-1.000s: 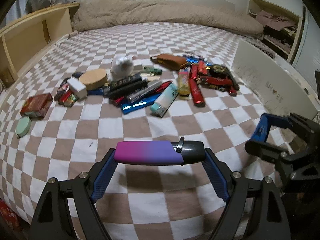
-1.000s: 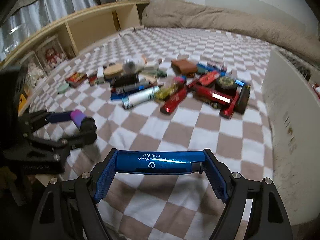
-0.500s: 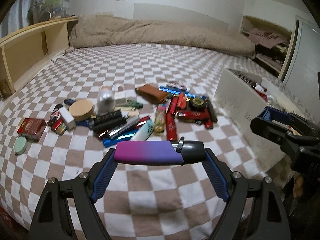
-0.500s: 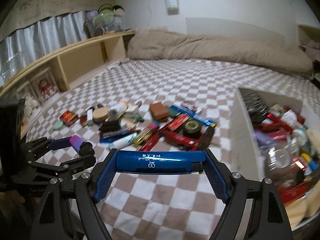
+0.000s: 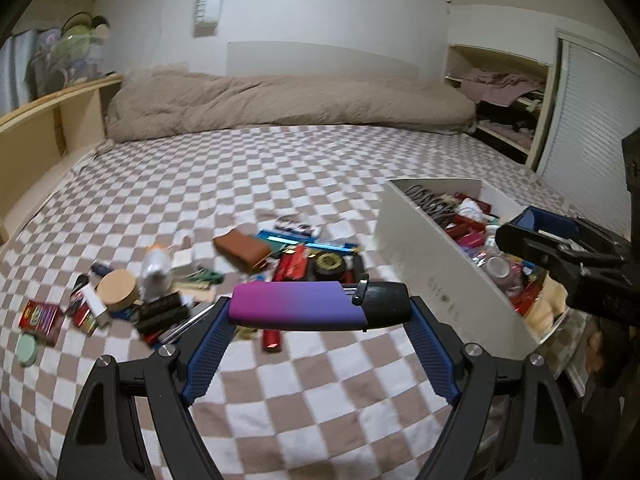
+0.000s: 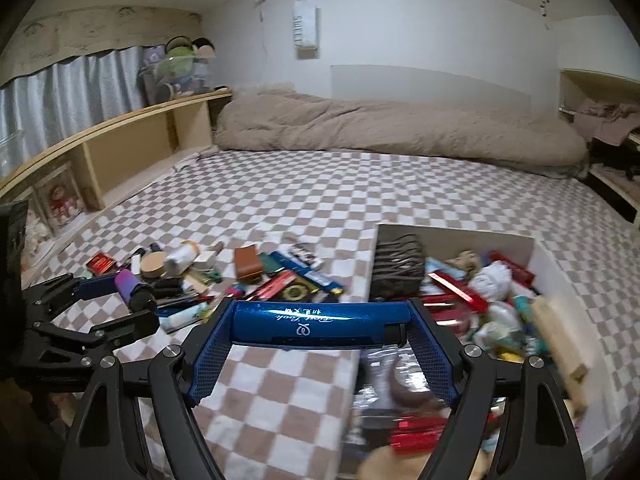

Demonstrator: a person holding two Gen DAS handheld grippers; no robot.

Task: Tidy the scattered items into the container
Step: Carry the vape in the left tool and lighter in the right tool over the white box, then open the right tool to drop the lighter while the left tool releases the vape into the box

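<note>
Each hand-held gripper, right (image 6: 318, 326) clamped endwise on a blue lighter (image 6: 316, 322) and left (image 5: 318, 312) on a purple lighter (image 5: 298, 311), risks slippage (minimal pad contact) before reaching the crowded white container (image 6: 560, 276).

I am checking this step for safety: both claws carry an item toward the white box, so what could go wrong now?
1. The white box is already heaped, so a dropped item may slide out.
2. The left claw and right claw each pinch only the ends of the purple lighter and the blue case; either might pivot and slip.
</note>
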